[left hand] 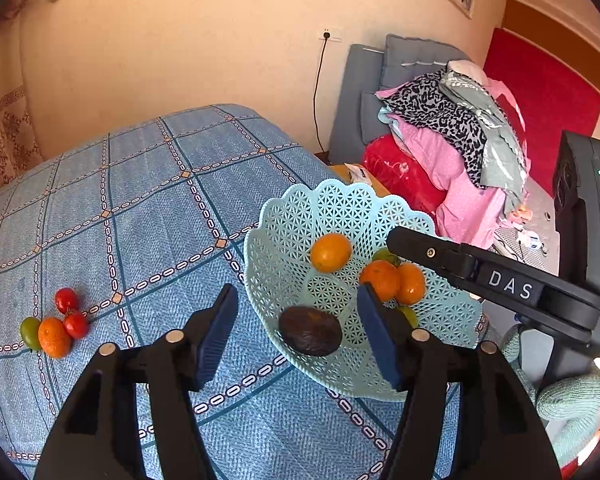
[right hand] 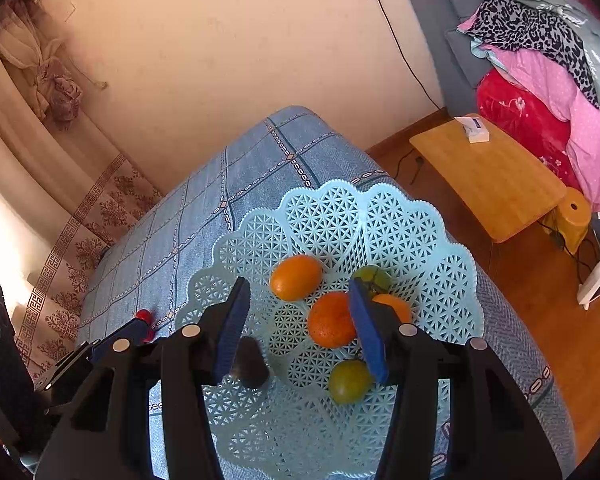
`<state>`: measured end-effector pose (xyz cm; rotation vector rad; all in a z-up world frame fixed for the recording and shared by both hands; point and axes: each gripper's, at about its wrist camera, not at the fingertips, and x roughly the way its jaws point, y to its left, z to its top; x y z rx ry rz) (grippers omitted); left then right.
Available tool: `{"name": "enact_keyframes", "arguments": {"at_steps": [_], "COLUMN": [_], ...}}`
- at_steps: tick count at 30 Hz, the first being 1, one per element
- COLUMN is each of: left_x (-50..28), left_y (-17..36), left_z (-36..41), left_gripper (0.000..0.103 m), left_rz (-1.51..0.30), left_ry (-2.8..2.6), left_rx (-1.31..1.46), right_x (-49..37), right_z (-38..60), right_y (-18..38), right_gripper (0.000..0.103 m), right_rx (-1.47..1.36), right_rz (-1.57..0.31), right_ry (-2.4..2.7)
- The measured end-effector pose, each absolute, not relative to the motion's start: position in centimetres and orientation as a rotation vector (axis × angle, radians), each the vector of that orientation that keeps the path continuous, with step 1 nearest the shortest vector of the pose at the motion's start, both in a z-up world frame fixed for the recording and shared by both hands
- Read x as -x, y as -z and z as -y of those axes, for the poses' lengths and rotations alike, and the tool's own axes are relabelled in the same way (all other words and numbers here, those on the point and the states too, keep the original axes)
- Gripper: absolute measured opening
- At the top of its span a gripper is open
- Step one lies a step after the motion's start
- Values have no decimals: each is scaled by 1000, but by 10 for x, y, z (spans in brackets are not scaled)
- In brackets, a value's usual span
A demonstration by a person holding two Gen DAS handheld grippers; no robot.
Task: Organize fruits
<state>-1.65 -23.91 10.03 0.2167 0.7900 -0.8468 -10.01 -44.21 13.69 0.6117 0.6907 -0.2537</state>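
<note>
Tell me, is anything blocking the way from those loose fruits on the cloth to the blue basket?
Nothing visible does. The cluster of fruits lies on bare tablecloth, with open cloth between it and the basket. The left tongs, open and empty, hang above the basket's near rim, over the dark avocado.

Both views bright, warm daylight w/ an orange-pink cast on the wall point(left hand: 180, 40). Strong source at far left of the right wrist view: blown-out white patch beside the curtain point(right hand: 60, 208), detail lost there. Left wrist view has a smaller overexposed spot at bottom right. Soft shadows only, e.g. under the dark fruit point(left hand: 310, 331) in the basket point(left hand: 340, 208); no hard glare on the tablecloth point(left hand: 140, 200). Heavy fisheye: table edges bow, wall lines curve, black vignette in all corners. Centre sharp, lattice holes crisp. Dark fruit looks smeared/blurred in the right wrist view; near gripper bodies underexposed, almost pure black.
</note>
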Motion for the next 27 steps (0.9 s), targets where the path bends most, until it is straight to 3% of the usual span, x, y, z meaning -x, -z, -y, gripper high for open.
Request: {"name": "enact_keyframes", "arguments": {"at_steps": [6,18,27], "left_x": [6,-4,-24], "left_y": [-102,-107,-115], "left_z": [227,204,165], "left_gripper": [64,86,87], "left_rz": [-800,-780,-770], "left_ry": [815,734,635], "left_rx": [-192,-170,-120], "right_x": [98,97,97], "right_z": [439,431,416], "right_y": [-134,-134,-140], "right_gripper": [53,58,59], "right_rx": [-608,-588,-533], "right_rz": [-701,-703,-683], "right_ry": [251,239,210]}}
